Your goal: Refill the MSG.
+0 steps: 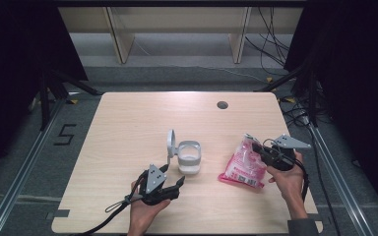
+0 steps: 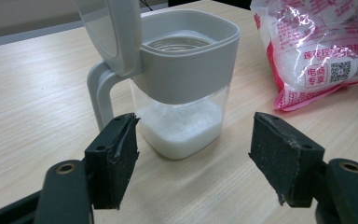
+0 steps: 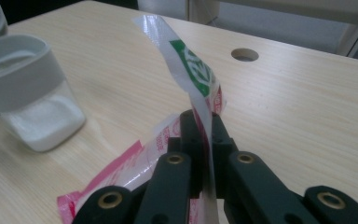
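One pink bag (image 3: 186, 70) clamped in right gripper (image 3: 204, 135) fingers; one jar (image 2: 182, 88) before left gripper (image 2: 193, 158), fingers apart.

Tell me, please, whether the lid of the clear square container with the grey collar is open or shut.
Open: the grey hinged lid stands upright beside the mouth of the clear square container, whose inside with white grains shows.

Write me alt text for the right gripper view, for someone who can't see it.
The right hand-held gripper is shut on the top edge of a pink and clear plastic bag, whose lower part lies on the light wooden table. To the left stands a clear container with a grey rim, holding white granules at its bottom.
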